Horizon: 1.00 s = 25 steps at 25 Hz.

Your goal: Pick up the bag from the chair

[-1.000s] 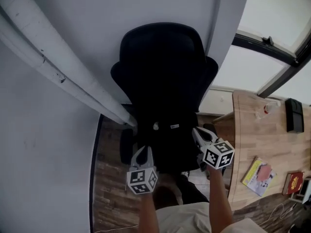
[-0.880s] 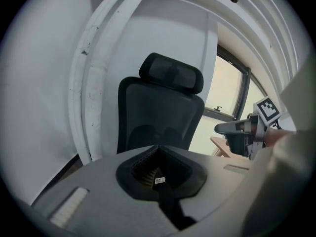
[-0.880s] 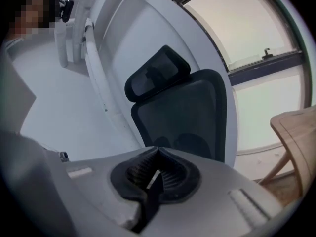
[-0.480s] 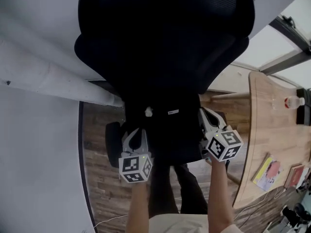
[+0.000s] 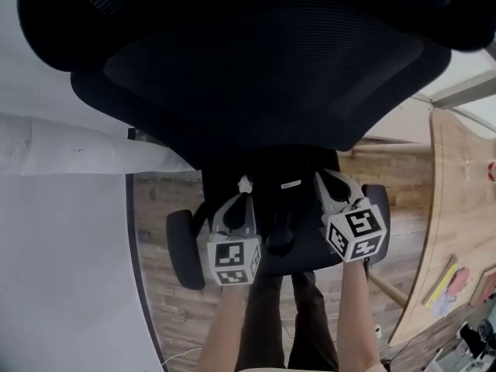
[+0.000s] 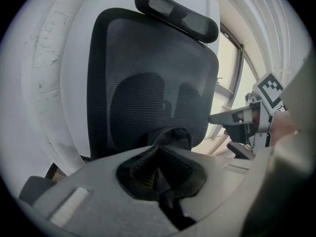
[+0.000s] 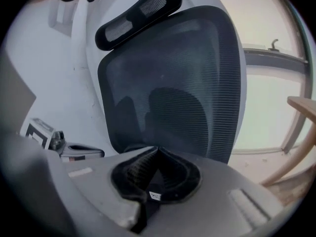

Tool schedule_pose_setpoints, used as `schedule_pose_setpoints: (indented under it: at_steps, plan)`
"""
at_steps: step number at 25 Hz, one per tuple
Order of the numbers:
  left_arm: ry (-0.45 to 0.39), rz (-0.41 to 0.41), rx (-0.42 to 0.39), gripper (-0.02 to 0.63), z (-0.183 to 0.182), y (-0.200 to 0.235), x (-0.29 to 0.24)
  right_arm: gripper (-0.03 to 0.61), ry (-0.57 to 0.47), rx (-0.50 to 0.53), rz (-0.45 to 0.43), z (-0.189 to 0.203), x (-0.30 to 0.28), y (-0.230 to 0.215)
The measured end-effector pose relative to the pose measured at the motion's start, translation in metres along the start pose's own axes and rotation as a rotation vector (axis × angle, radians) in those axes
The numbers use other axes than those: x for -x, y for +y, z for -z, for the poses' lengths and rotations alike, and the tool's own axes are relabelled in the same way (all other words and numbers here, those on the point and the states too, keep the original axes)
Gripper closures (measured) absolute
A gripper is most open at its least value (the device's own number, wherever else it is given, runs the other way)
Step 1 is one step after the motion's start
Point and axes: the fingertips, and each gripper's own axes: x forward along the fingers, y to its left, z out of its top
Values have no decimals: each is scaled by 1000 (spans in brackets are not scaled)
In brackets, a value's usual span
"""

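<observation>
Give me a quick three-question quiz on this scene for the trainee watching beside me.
1. True or false: the chair has a headrest.
2. The jaws of the left tool and the right tool stand: A apart, B together, C one of each.
3. What stands at the head view's right edge?

Key: 1 true. 2 B. 3 a wooden table.

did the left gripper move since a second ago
Yes. The left gripper has gone forward over the office chair: it now sits beside the armrest, not short of it as before.
</observation>
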Motion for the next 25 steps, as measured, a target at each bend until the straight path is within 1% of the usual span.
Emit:
schedule_pose_setpoints:
  at_steps: [4, 6, 7, 8, 9, 11, 13, 14, 15, 17, 19, 21, 22, 25]
  plan:
    - [-2, 2, -20, 607, 12, 6, -24, 578, 71, 107, -7, 27, -20, -7]
    - [-6, -4, -28, 607, 14, 8, -30, 578, 90, 152, -14, 38, -25, -7]
    - [-7, -5, -32, 607, 16, 9, -32, 577, 89, 148, -27, 43, -27, -7]
    - [-5, 0, -37, 606, 18, 9, -34, 534, 86, 129, -44, 48, -31, -6]
    - [-1, 11, -41, 606, 21, 8, -37, 508, 85, 107, -60, 53, -35, -5]
    - [7, 38, -43, 603, 26, 6, -44, 508, 93, 100, -84, 62, -43, -3]
    - [0, 41, -38, 600, 27, 7, -49, 508, 99, 153, -88, 68, -50, 1]
    - [-3, 35, -37, 589, 28, 9, -51, 508, 94, 174, -84, 70, -53, 3]
    - [-5, 30, -35, 562, 28, 10, -53, 508, 81, 175, -79, 71, -55, 2]
    - [-9, 28, -26, 518, 29, 11, -58, 495, 49, 119, -75, 74, -58, -4]
    - [-18, 34, -14, 513, 31, 10, -64, 460, 32, 64, -61, 80, -58, -15]
    - [-30, 59, 14, 491, 33, 7, -70, 394, 22, 41, -40, 86, -57, -24]
    - [-38, 70, 23, 476, 33, 6, -72, 385, 15, 33, -36, 88, -58, -27]
    - [-55, 82, 29, 461, 32, 7, -79, 373, -12, 14, -42, 88, -65, -31]
